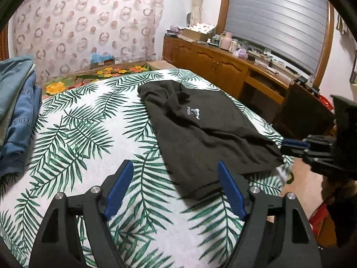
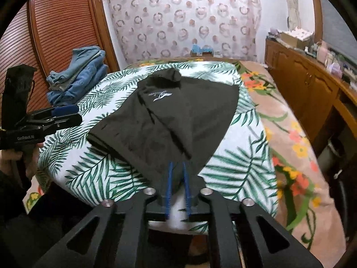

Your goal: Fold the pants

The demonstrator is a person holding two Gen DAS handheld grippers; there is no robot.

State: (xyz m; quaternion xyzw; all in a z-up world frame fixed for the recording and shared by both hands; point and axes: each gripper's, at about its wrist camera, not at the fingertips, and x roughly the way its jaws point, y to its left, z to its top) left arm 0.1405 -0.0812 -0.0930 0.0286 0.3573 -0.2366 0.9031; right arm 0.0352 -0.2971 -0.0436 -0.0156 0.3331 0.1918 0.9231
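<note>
both grippers angled down: left gripper point(image 1: 176, 189) fingers wide, empty; right gripper point(image 2: 177, 186) fingers narrowly around pants point(image 2: 169, 120) corner

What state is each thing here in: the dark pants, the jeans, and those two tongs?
Dark pants: folded over, lying on the leaf-print sheet, one corner hanging off the edge.
Jeans: folded, stacked in a pile.
Left tongs: wide open, holding nothing, beside the pants' edge.
Right tongs: narrowly parted around the hanging corner; grip unclear.
Window shutter: rolled down.

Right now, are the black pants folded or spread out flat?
Folded. The black pants lie doubled over on the leaf-print sheet, logo up, with no separate legs showing.
</note>
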